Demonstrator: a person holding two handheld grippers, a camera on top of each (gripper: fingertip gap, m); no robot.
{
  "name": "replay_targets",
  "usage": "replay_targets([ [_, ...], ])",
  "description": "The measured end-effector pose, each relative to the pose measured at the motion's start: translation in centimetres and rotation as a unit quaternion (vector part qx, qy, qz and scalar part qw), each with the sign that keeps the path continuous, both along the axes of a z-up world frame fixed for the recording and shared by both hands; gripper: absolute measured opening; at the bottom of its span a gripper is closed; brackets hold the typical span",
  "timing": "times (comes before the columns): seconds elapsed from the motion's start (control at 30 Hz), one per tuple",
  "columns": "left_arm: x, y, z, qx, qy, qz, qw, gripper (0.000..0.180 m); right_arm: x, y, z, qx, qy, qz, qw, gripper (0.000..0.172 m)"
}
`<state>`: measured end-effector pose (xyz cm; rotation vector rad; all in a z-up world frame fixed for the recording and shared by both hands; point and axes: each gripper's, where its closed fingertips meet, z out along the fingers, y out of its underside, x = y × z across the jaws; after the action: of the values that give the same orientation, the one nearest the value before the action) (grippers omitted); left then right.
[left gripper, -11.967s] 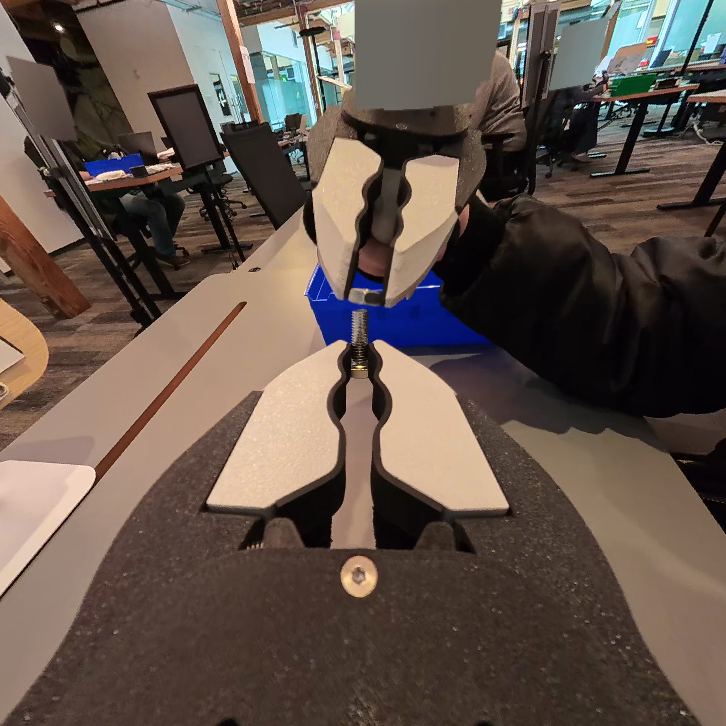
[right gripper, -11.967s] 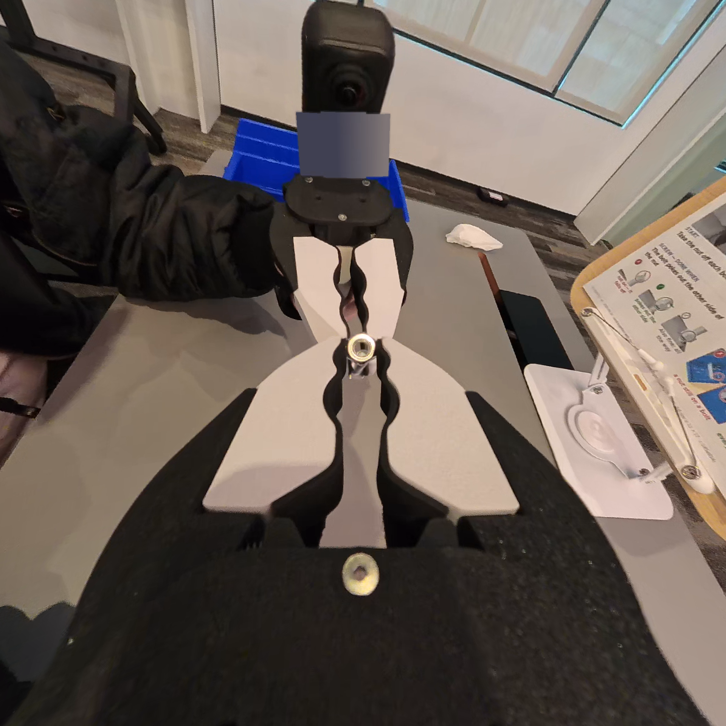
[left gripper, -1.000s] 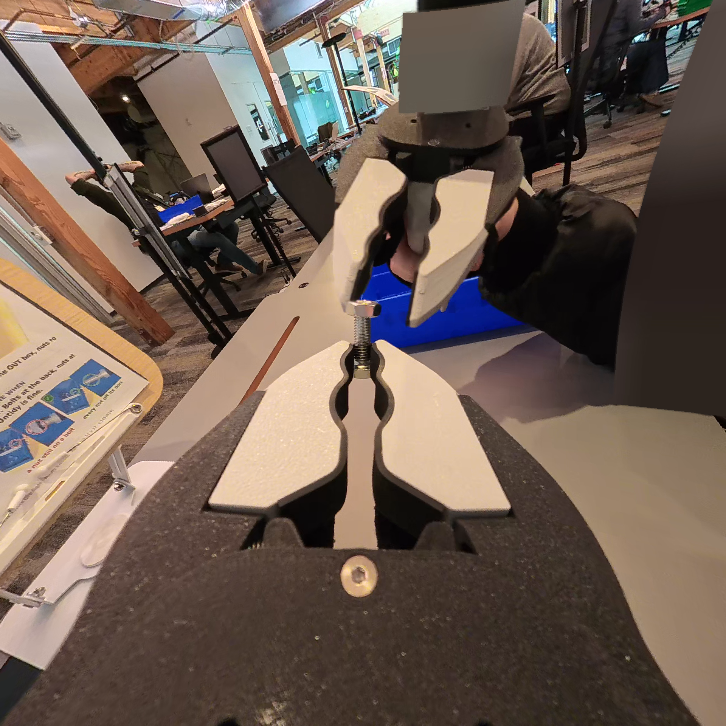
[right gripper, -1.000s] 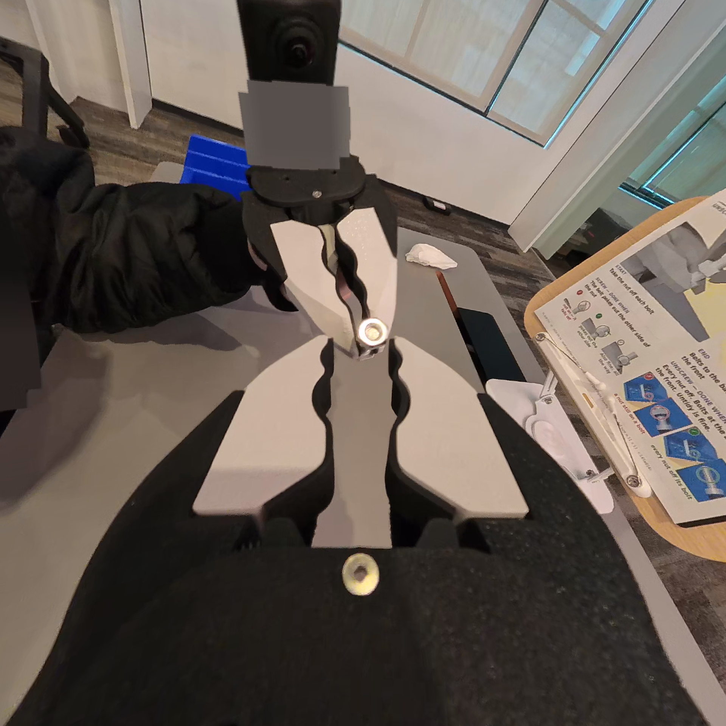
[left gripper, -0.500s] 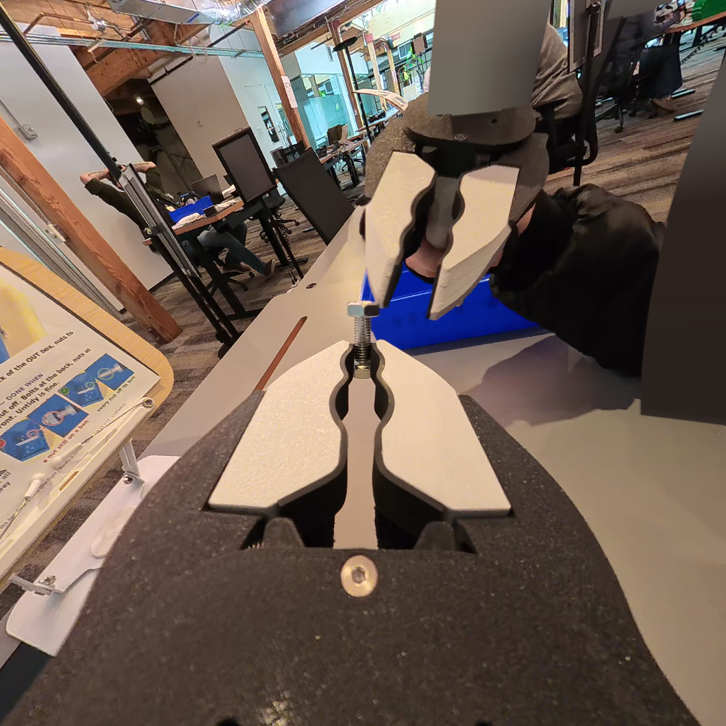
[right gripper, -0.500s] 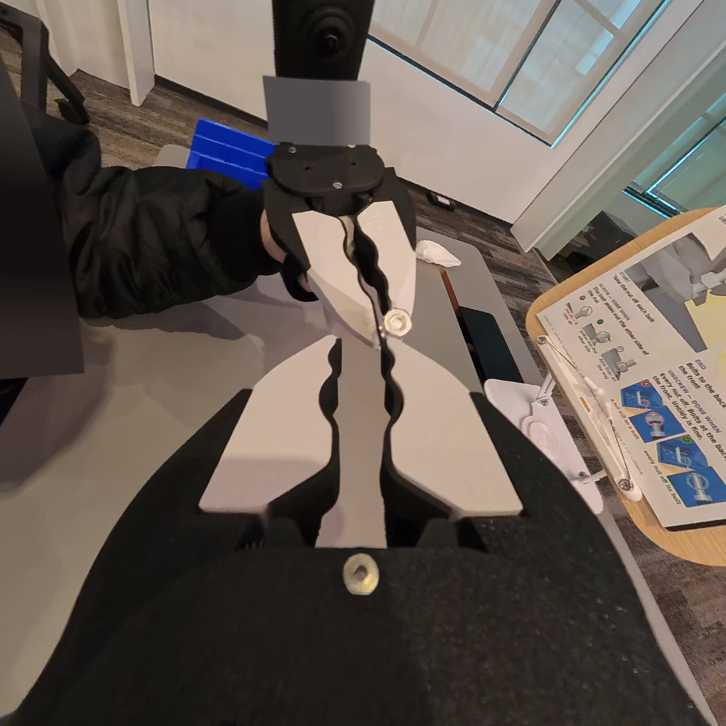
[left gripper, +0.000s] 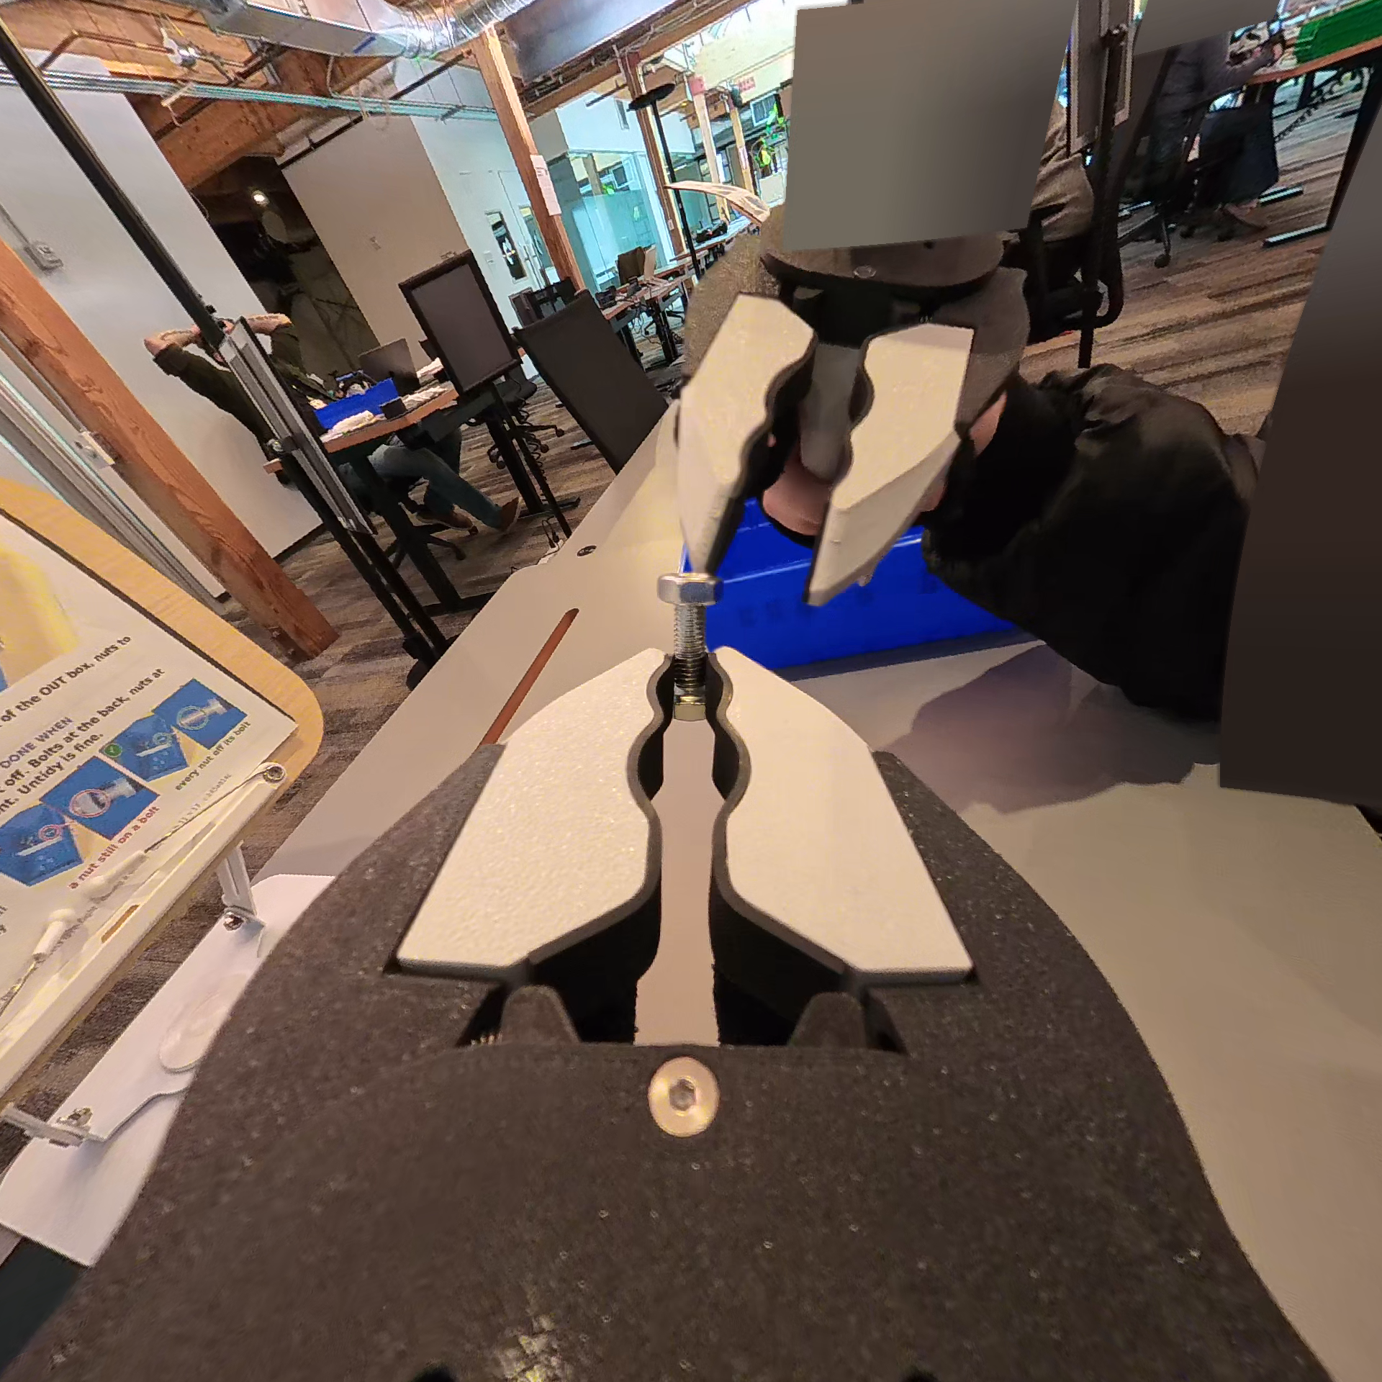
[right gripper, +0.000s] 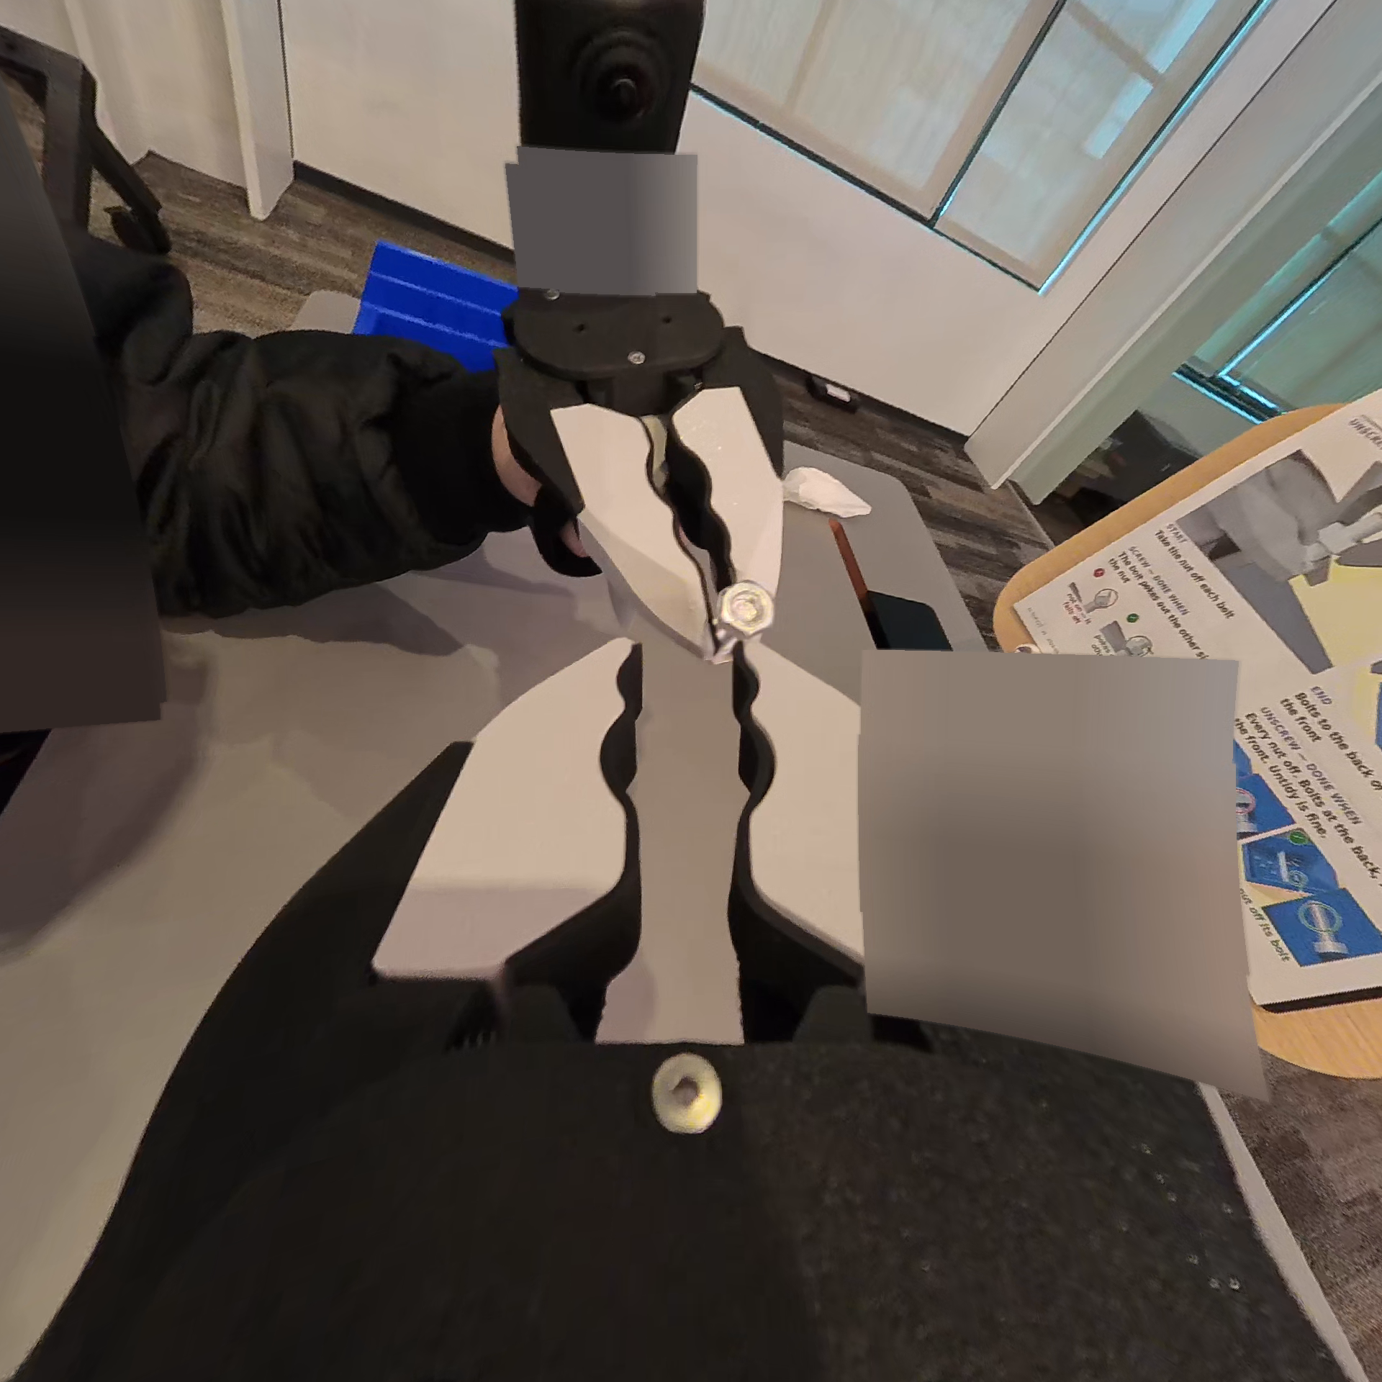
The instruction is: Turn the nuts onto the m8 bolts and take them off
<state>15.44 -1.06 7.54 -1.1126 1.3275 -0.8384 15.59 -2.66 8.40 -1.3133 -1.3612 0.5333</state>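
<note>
My left gripper (left gripper: 688,673) is shut on the head end of a silver bolt (left gripper: 686,636) and holds it above the grey table (left gripper: 1122,972). The threaded shank points away from me. A silver nut (left gripper: 688,588) sits at the shank's far end. My right gripper (left gripper: 759,583) faces me with its jaws open; one fingertip (left gripper: 707,553) is just above the nut and the other stands well off to the side. In the right wrist view my right gripper (right gripper: 684,658) is open, and the nut (right gripper: 744,612) lies by its right fingertip, in front of the left gripper (right gripper: 729,636).
A blue bin (left gripper: 822,628) stands on the table behind the grippers, also in the right wrist view (right gripper: 426,306). An instruction sheet on a wooden board (left gripper: 112,748) rests on a white stand (left gripper: 149,1047). A white tissue (right gripper: 822,490) and a black flat object (right gripper: 908,624) lie on the table. My two grippers' fingertips are within a few centimetres of each other.
Twelve seconds ago my right gripper was shut on the nut. Over the last second it has been open beside the nut, shifting sideways and back. The left gripper keeps hold of the bolt.
</note>
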Motion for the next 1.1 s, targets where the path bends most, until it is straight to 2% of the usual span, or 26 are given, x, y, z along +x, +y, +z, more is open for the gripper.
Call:
replay_targets([
  [0.13, 0.6, -0.6, -0.4, 0.004, 0.010, -0.011, 1.000, 0.007, -0.2, 0.5, 0.6, 0.014, 0.026, -0.009, 1.000, 0.034],
  [0.27, 0.5, -0.3, -0.4, 0.005, 0.010, -0.003, 1.000, 0.007, -0.3, 0.3, -0.5, 0.009, -0.012, -0.007, 1.000, 0.031],
  [0.4, -0.1, 0.0, 0.0, -0.001, 0.000, -0.001, 1.000, 0.007, -0.3, -0.4, 0.2, -0.003, 0.007, 0.011, 1.000, 0.024],
  [0.53, 0.4, -0.5, -0.2, 0.004, 0.007, -0.009, 1.000, 0.007, -0.3, 0.3, 0.6, 0.010, 0.027, -0.006, 1.000, 0.031],
  [0.67, 0.4, -0.2, -0.4, 0.005, 0.012, -0.002, 1.000, 0.007, -0.4, 0.1, -0.1, 0.006, 0.000, -0.004, 1.000, 0.033],
  [0.77, 0.0, 0.0, 0.0, -0.004, 0.001, -0.001, 1.000, 0.007, 0.0, -0.3, -0.3, -0.009, -0.007, 0.006, 1.000, 0.021],
  [0.93, 0.4, -0.5, -0.2, 0.002, 0.008, -0.008, 1.000, 0.007, -0.4, 0.2, 0.5, -0.001, 0.026, -0.003, 1.000, 0.035],
  [1.1, 0.2, -0.2, -0.2, 0.000, 0.007, -0.002, 1.000, 0.007, -0.3, 0.0, -0.5, 0.000, -0.013, -0.004, 1.000, 0.035],
])
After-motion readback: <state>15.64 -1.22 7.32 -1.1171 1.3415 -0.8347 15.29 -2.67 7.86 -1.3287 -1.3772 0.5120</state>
